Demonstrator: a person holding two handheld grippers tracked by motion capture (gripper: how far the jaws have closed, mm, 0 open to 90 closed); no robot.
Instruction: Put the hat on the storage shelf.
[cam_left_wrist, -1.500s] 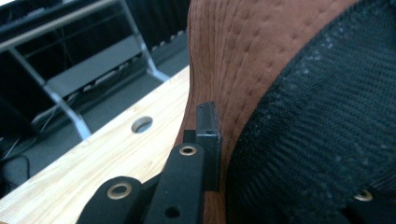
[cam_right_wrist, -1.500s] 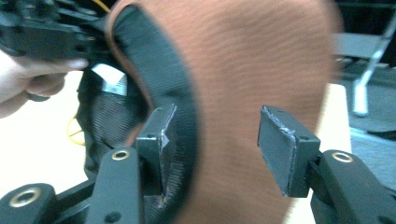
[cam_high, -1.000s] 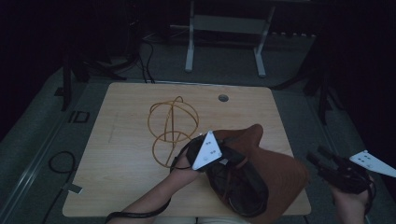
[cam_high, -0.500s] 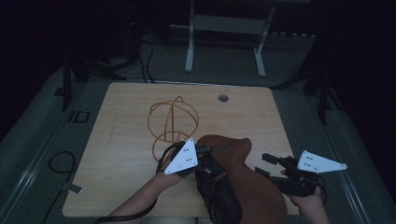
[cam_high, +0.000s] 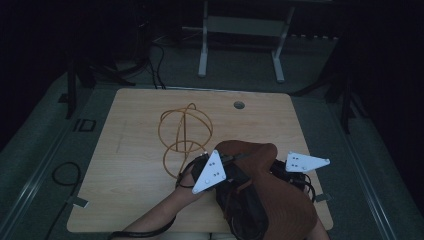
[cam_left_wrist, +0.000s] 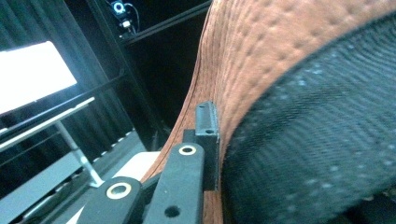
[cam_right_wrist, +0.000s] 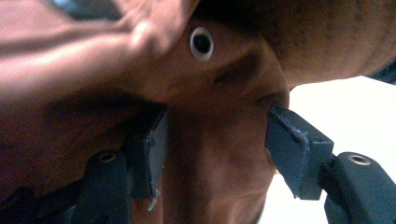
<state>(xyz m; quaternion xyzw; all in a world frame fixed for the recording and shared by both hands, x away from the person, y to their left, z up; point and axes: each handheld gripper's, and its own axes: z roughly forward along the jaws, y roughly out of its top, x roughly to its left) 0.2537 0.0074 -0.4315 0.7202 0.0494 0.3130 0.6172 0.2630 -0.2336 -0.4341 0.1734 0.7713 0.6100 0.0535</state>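
Note:
A brown leather-like bag (cam_high: 280, 205) with a dark woven lining (cam_left_wrist: 317, 140) hangs over the table's front right. My left gripper (cam_high: 227, 167) is shut on its edge, one black finger (cam_left_wrist: 208, 135) pressed flat against the brown rim (cam_left_wrist: 261, 51). My right gripper (cam_high: 276, 169) has come in from the right, and its jaws have just been opening. In the right gripper view they (cam_right_wrist: 215, 149) stand open around a brown fold under a metal eyelet (cam_right_wrist: 201, 43). The right pad (cam_right_wrist: 299, 154) is off the material.
An orange wire frame of crossed rings (cam_high: 184, 131) stands on the wooden table (cam_high: 135, 125), just left of the left gripper. A round cable hole (cam_high: 239, 105) sits near the far edge. Grey floor, cables and a metal stand lie beyond the table.
The right gripper moved left from beyond the table's right edge up to the brown bag, jaws a bit wider. The bag has shifted and folded differently in the left gripper's hold.

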